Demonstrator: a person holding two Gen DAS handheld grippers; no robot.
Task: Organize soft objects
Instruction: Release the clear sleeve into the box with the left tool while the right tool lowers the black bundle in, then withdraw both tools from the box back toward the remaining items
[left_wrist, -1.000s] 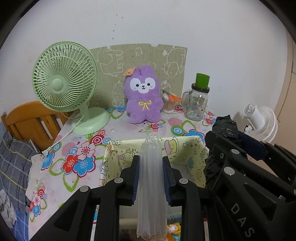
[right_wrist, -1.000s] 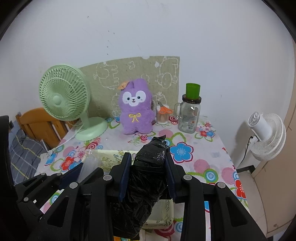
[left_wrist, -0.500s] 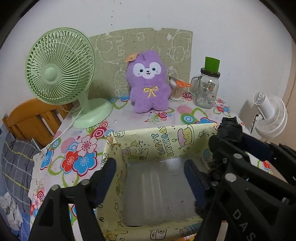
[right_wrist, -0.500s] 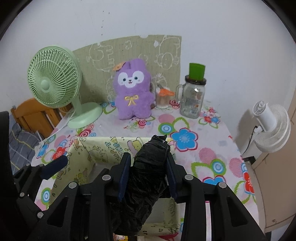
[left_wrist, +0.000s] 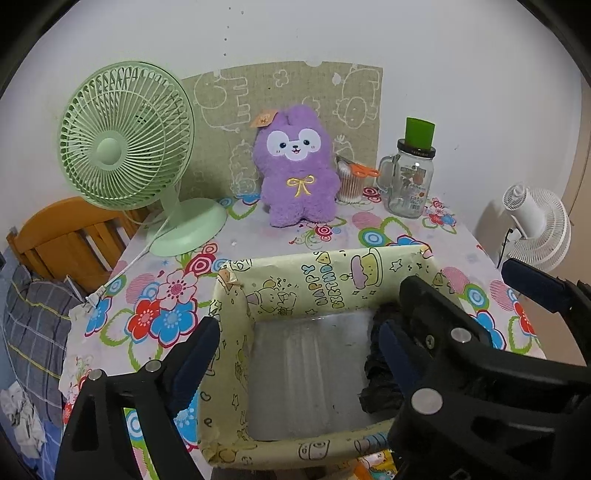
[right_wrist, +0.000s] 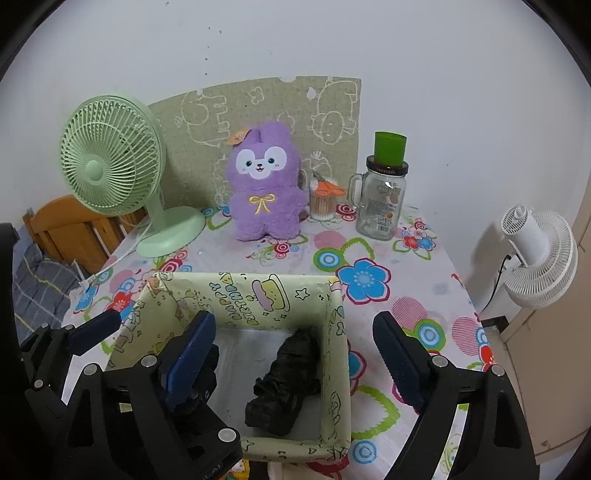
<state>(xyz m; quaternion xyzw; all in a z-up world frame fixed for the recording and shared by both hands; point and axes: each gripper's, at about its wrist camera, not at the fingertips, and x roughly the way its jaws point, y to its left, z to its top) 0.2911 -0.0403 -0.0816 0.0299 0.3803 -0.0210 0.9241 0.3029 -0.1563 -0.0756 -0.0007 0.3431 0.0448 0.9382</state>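
Note:
A yellow-green paper-wrapped box (left_wrist: 325, 273) (right_wrist: 258, 291) stands on the flowered tablecloth near the front. A clear plastic roll (left_wrist: 306, 373) lies flat on its floor. A black plastic bundle (right_wrist: 286, 376) (left_wrist: 380, 384) lies inside along the right wall. My left gripper (left_wrist: 295, 350) is open and empty above the box. My right gripper (right_wrist: 291, 354) is open and empty above the black bundle. A purple plush rabbit (left_wrist: 297, 166) (right_wrist: 264, 181) sits upright at the back of the table.
A green desk fan (left_wrist: 129, 147) stands back left, its cord trailing off the table's left edge. A cup with orange scissors (left_wrist: 351, 181) and a glass jar with a green cup on top (left_wrist: 410, 177) stand back right. A white fan (right_wrist: 535, 254) stands beyond the right edge. A wooden chair (left_wrist: 62, 236) is at left.
Both grippers opened and moved lower over the box. The left let go of the clear roll and the right let go of the black bundle; both now lie in the box.

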